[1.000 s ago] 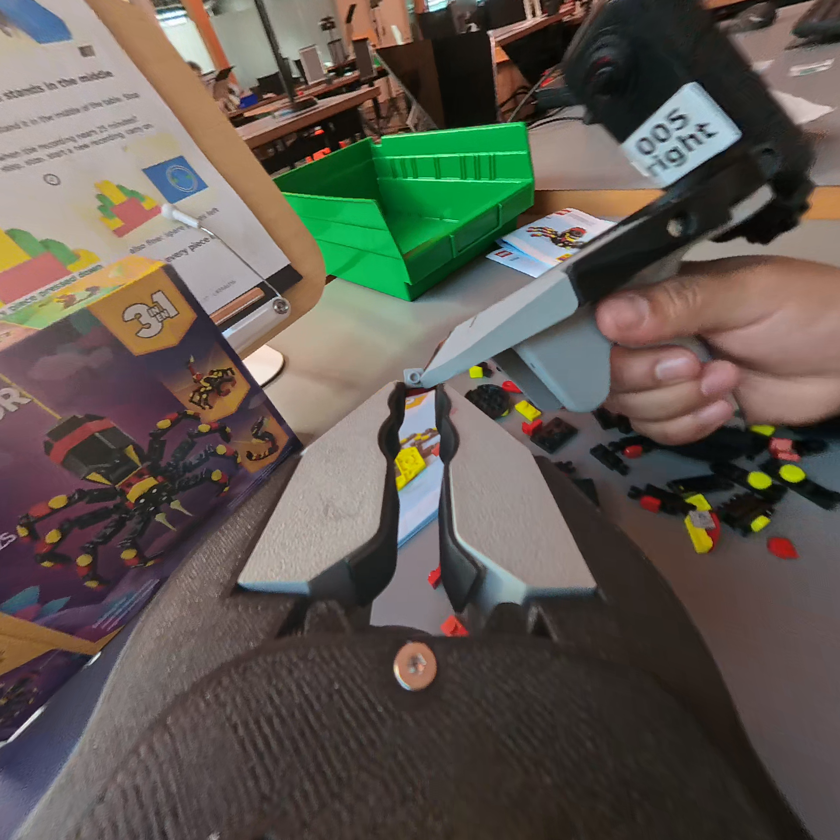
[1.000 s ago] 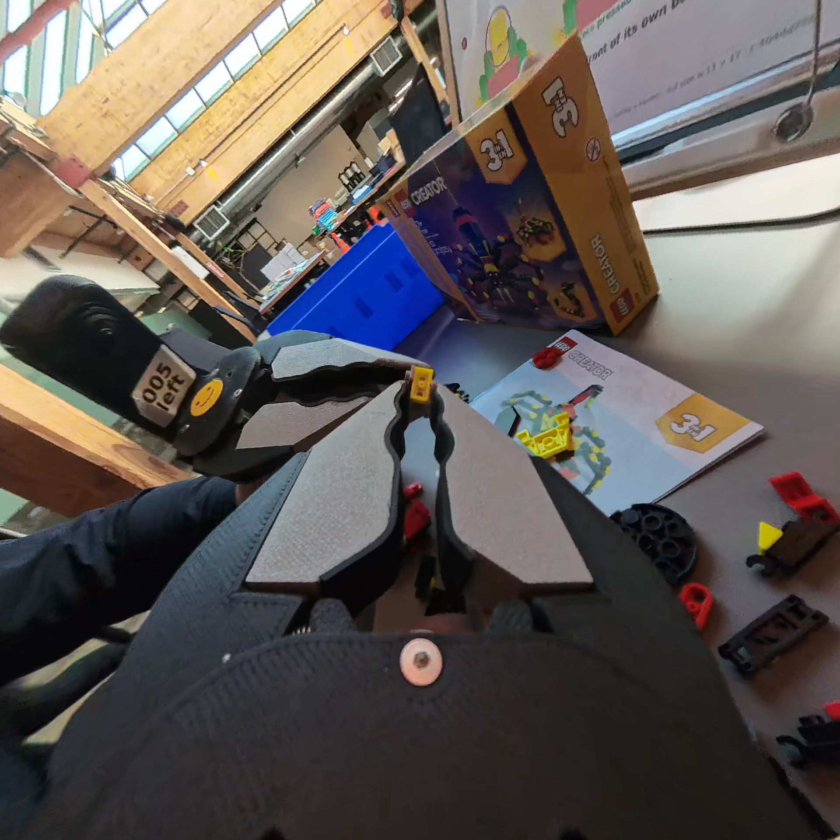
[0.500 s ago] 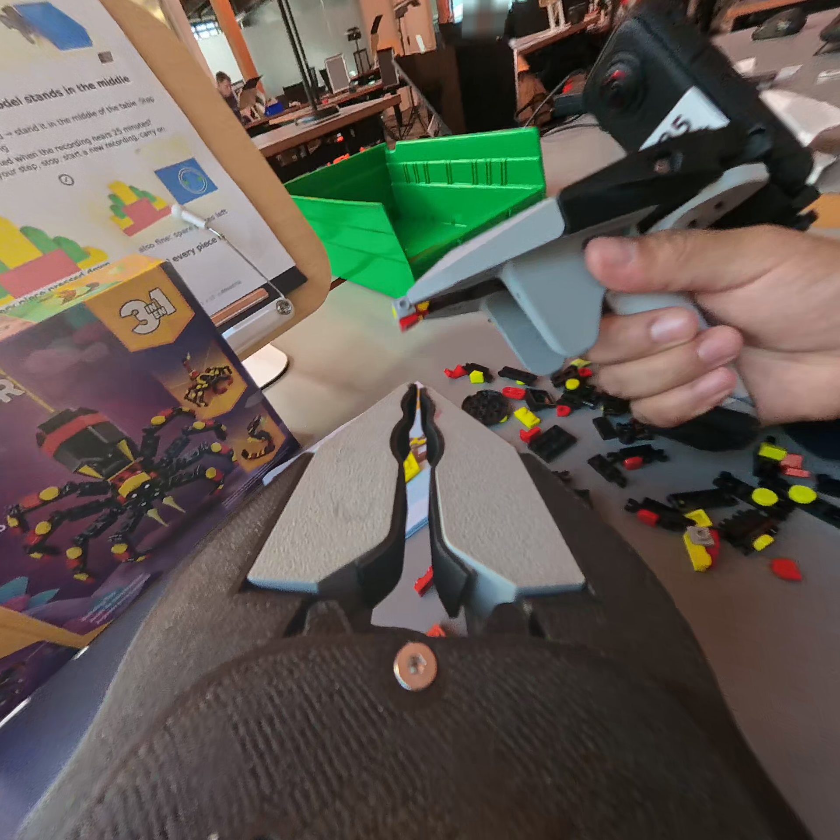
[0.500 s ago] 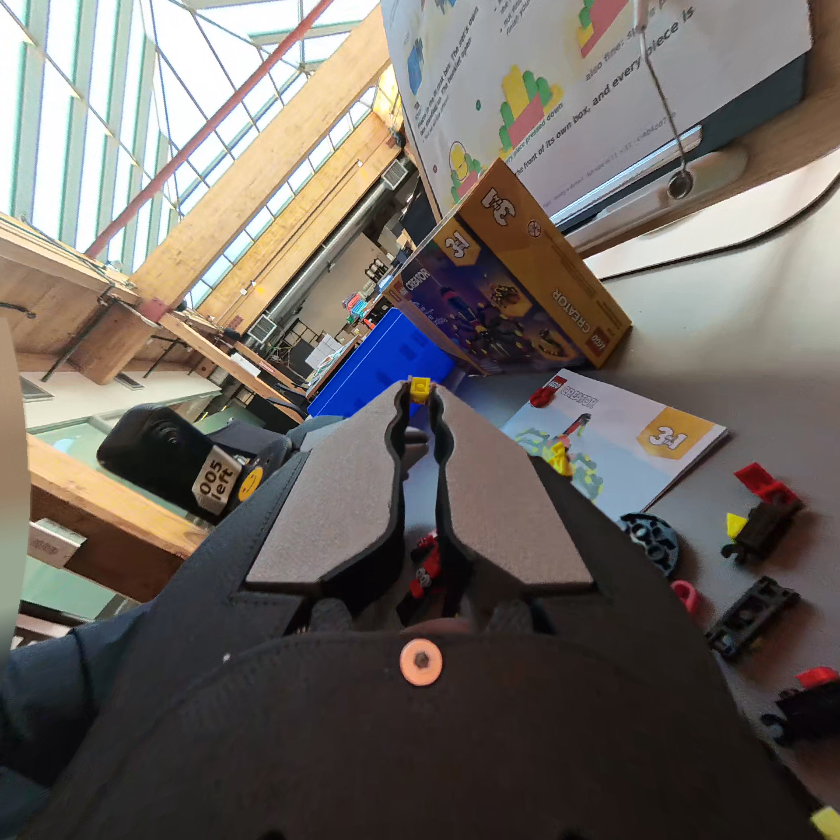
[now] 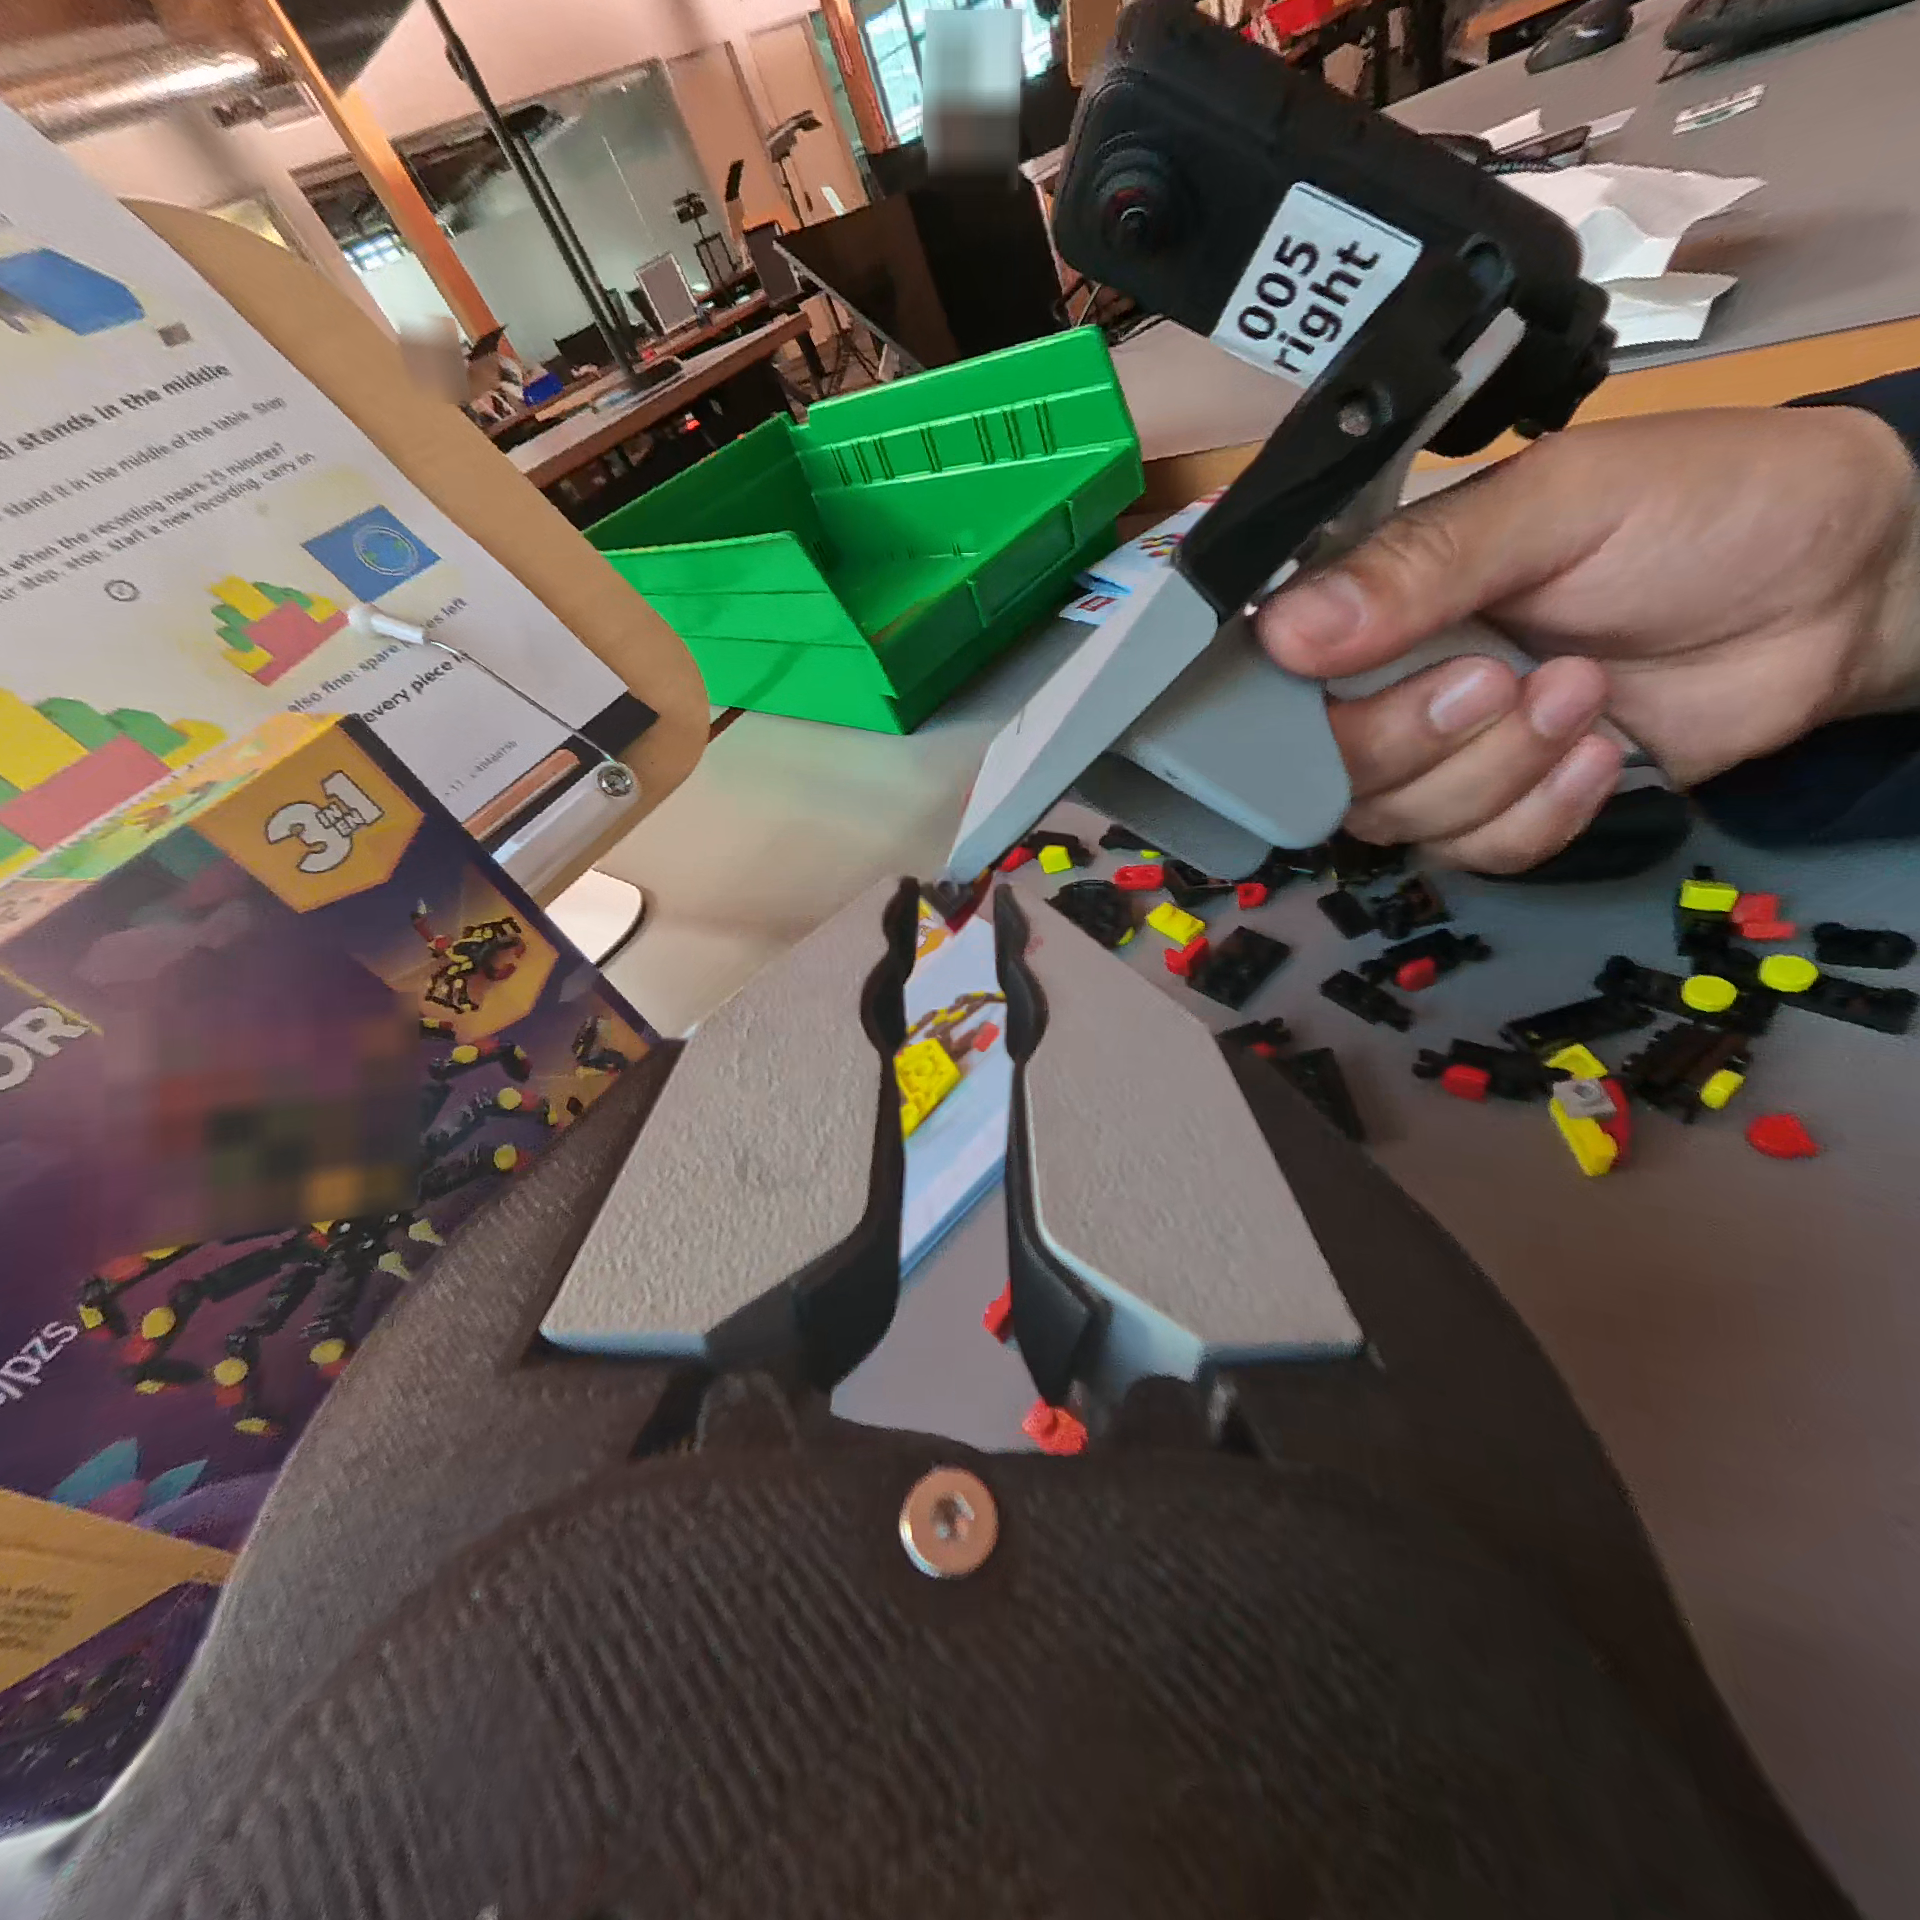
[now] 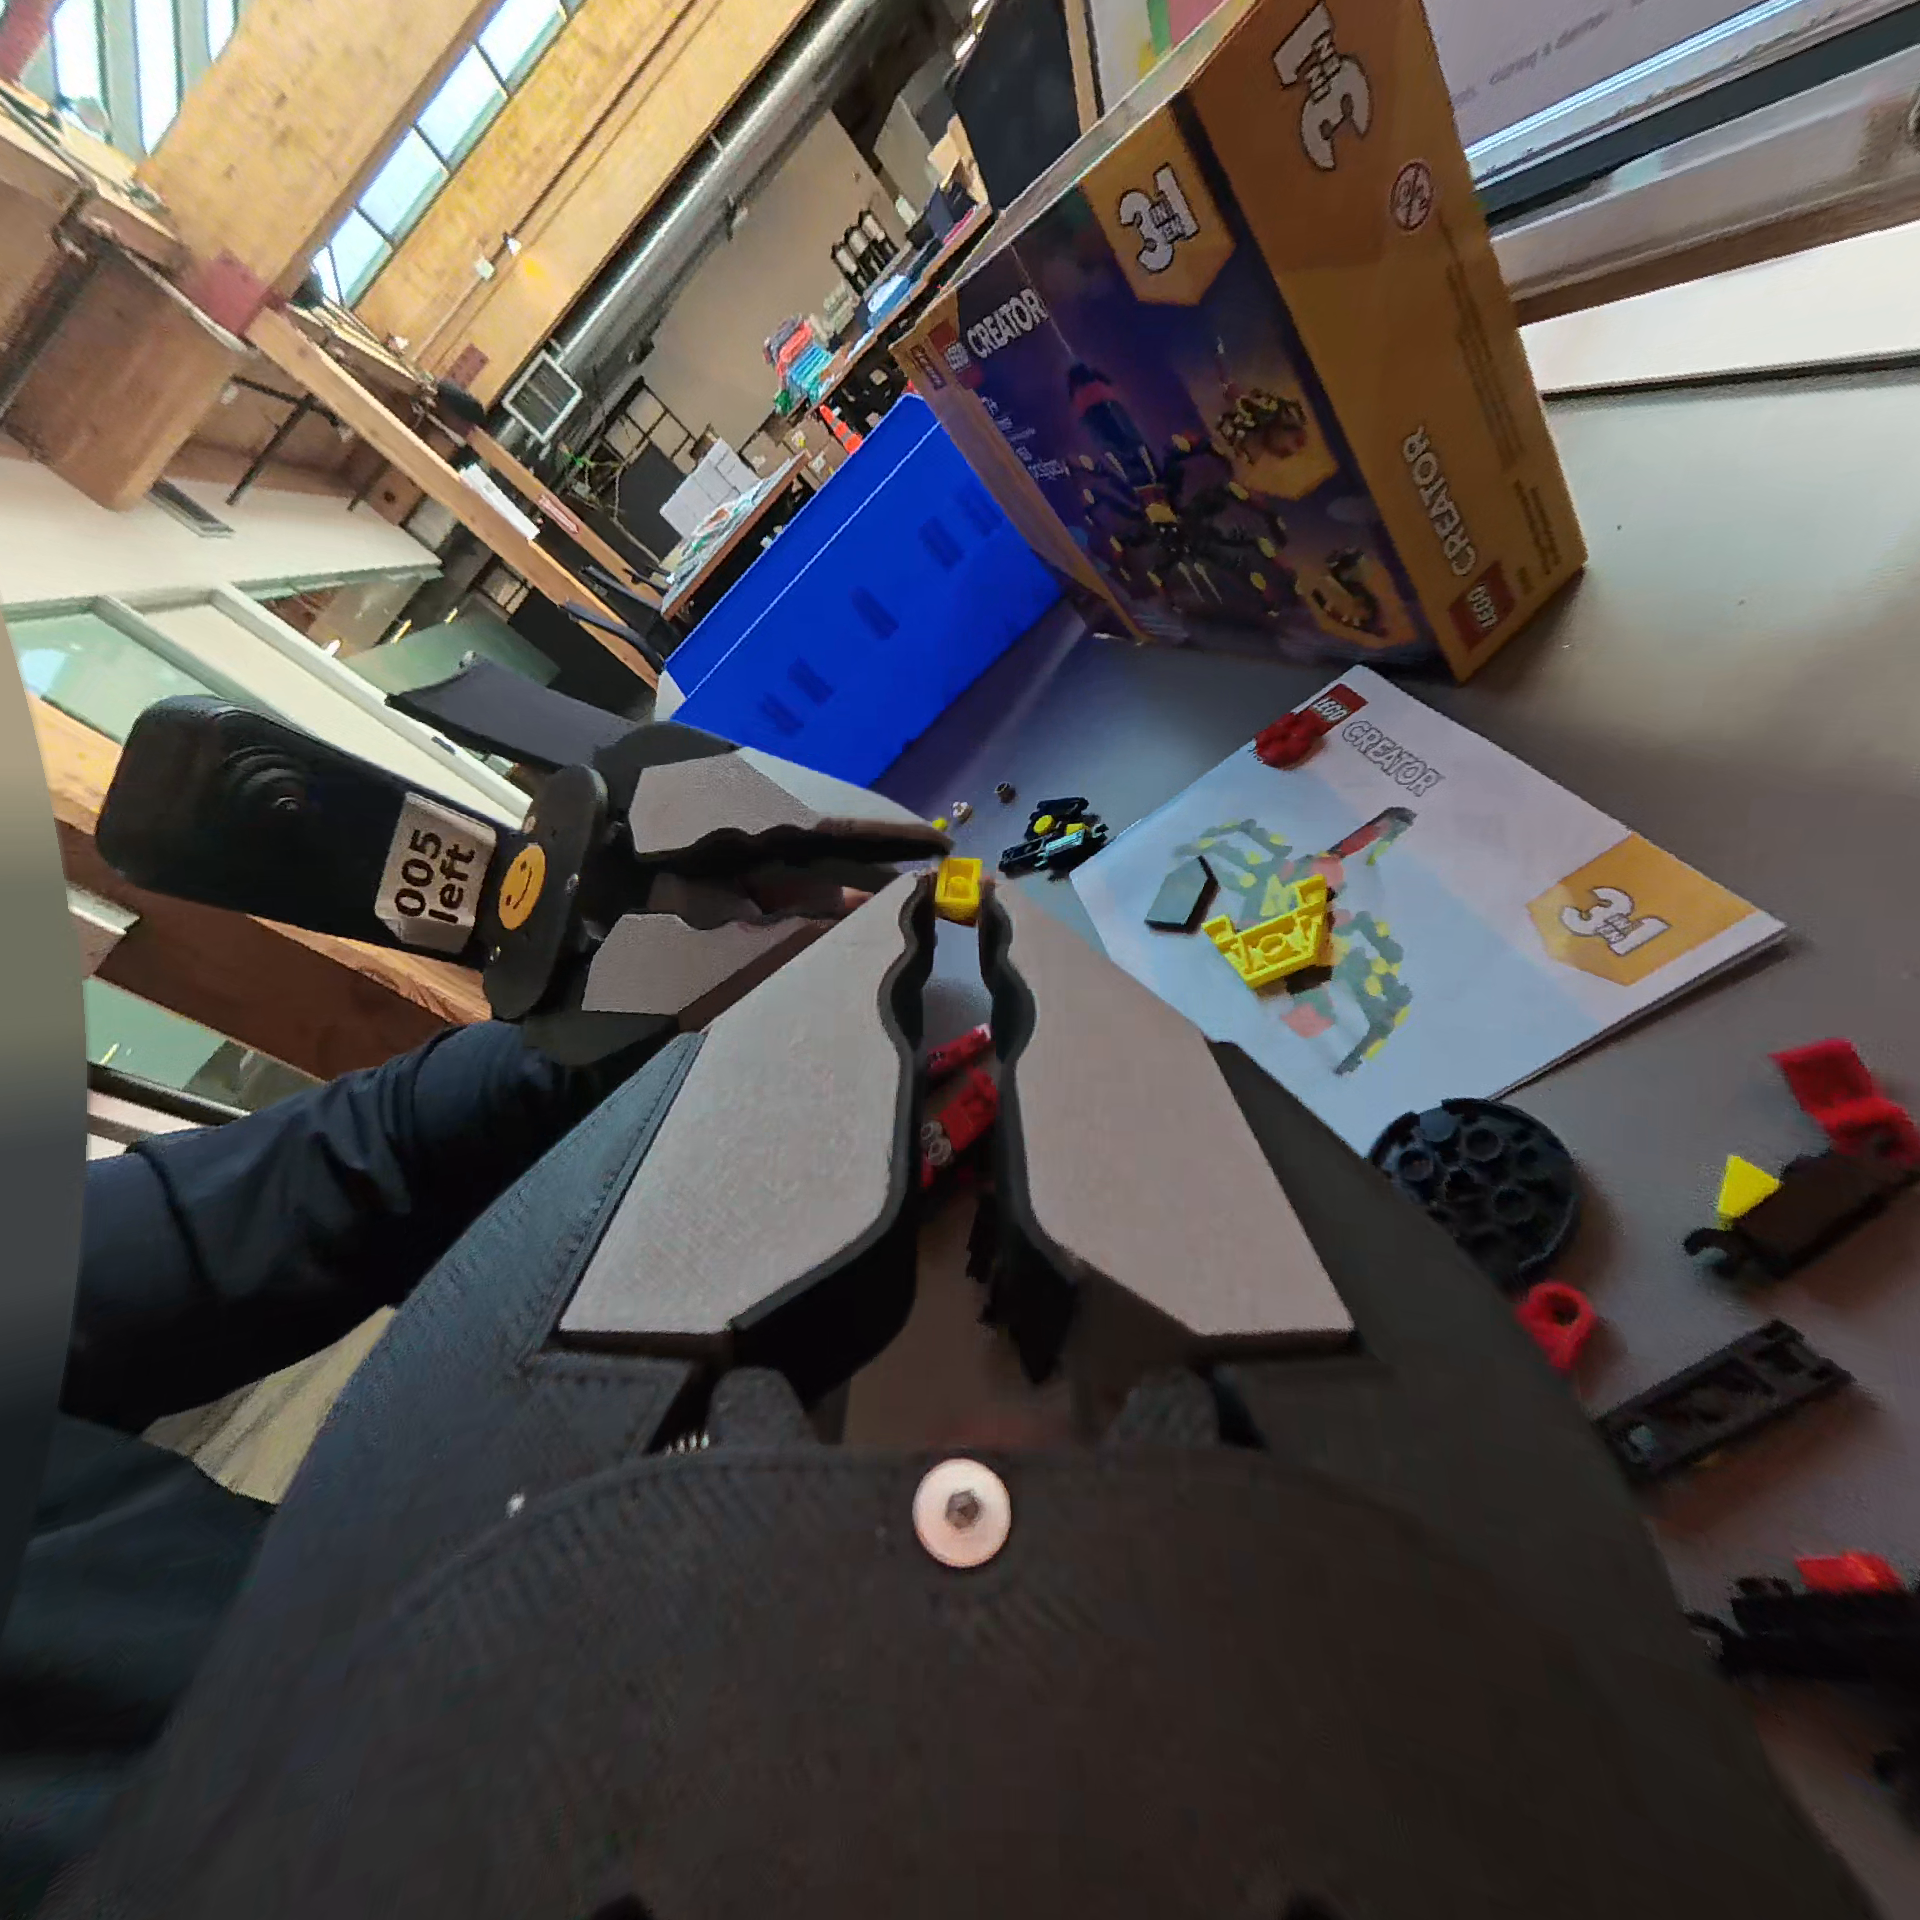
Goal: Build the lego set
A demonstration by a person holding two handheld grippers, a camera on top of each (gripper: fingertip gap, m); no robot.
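i am working two handheld claws over a grey desk scattered with black, red and yellow lego pieces; my right claw is pinching a small yellow brick at its very tips; half a second ago it was raised high toward the ceiling, and now it has dropped back down so its tips meet the tips of my left claw; the left claw's fingers are narrowly parted, and whether they grip the small dark and red piece between the tips i cannot tell; i judge the two pieces are being brought together to join; the instruction booklet lies just beyond with a yellow part resting on it; the set's box stands behind it.
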